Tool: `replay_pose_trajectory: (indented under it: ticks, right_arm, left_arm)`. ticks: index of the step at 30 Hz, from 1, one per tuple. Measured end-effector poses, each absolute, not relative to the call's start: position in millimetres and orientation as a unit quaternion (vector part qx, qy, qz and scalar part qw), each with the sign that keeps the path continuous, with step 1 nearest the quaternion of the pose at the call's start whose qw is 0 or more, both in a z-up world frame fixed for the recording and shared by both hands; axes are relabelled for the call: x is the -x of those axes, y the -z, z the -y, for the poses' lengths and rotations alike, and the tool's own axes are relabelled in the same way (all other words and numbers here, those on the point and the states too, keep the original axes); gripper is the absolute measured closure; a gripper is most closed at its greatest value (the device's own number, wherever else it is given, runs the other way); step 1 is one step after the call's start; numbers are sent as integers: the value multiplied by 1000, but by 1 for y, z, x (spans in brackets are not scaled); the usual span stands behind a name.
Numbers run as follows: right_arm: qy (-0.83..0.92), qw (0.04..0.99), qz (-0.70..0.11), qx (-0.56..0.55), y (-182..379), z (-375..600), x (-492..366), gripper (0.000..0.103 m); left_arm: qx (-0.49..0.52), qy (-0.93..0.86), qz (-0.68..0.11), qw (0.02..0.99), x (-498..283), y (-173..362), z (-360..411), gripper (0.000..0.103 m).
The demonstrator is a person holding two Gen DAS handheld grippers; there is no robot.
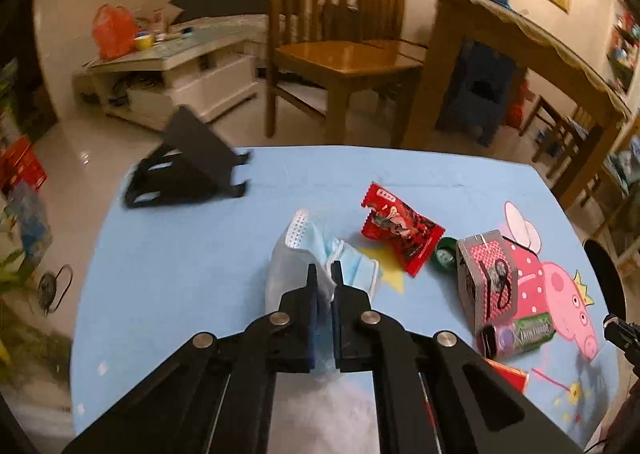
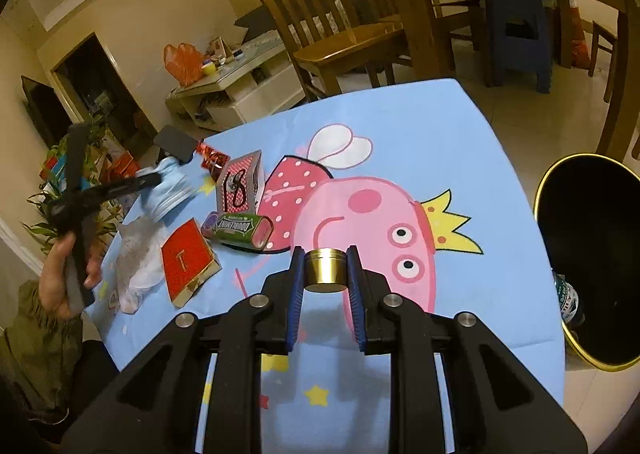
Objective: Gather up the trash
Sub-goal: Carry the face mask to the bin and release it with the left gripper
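Observation:
My left gripper [image 1: 325,274] is shut on a crumpled blue face mask [image 1: 296,254] and holds it over the blue cartoon tablecloth [image 1: 180,274]. My right gripper [image 2: 325,266] is shut on a small gold bottle cap [image 2: 325,269] above the pink pig print. On the cloth lie a red snack wrapper [image 1: 402,232], a green bottle cap [image 1: 445,256], a playing-card box marked 18 [image 1: 486,278], a green gum pack [image 1: 520,336], a red packet [image 2: 188,260] and a clear plastic bag [image 2: 138,266]. A black bin with a gold rim [image 2: 592,254] stands to the right of the table.
A black folding stand [image 1: 188,166] sits at the table's far left corner. Wooden chairs [image 1: 332,38] and a wooden dining table [image 1: 520,46] stand beyond. A white coffee table [image 1: 172,66] with an orange bag is further back. A green bottle [image 2: 570,300] lies inside the bin.

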State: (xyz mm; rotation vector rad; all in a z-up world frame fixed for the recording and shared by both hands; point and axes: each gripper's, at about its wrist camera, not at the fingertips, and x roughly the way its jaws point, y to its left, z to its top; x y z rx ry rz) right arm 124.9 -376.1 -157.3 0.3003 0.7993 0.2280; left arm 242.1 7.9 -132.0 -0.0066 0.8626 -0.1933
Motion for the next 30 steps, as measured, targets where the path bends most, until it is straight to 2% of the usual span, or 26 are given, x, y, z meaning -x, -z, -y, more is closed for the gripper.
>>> replay_pose_trajectory:
  ticks: [4,8,12,17,21,22,23,24,27,29,30]
  right_arm:
    - [-106,914,-361,-151,145,382,-116,82]
    - [-76,912,-378,-142,152,390,-116,82]
    - [-37,920,-372,-121,145,406,-113,82]
    - [64,937,-324,-111,116,464,-105,82]
    - [122,929,-323,-131,122,517,-100,81]
    - [137,922,-332,-142,130,531,-100,76]
    - [143,918,-336,-157,137,541,-99,59]
    - [144,912,-341,-179,143,552,-98,51]
    - [162,908,-326,-208,140,571,-86,38]
    - [180,909,-303,-224,133,581,-70,11]
    - [181,910,-291,-233,130,586,-63,9]
  left_arm:
    - [1,77,-356,931,-200,96,-15,98]
    - [-11,88,-327,941,-167,74,4,98]
    - [-29,144,-320,936,-151,60,51,98]
    - [-52,220,-319,920,-137,50,130,98]
    - [-75,278,-313,905,-127,49,194,97]
    - [-82,287,-311,902,-125,50,207,97]
    - [-86,299,-311,898,-125,51,222,97]
    - [-90,310,-315,893,-126,54,238,97]
    - [-101,333,-325,879,-128,62,281,97]
    - [-109,344,-331,872,-130,70,304,97]
    - [-114,351,-335,867,-131,75,319,97]
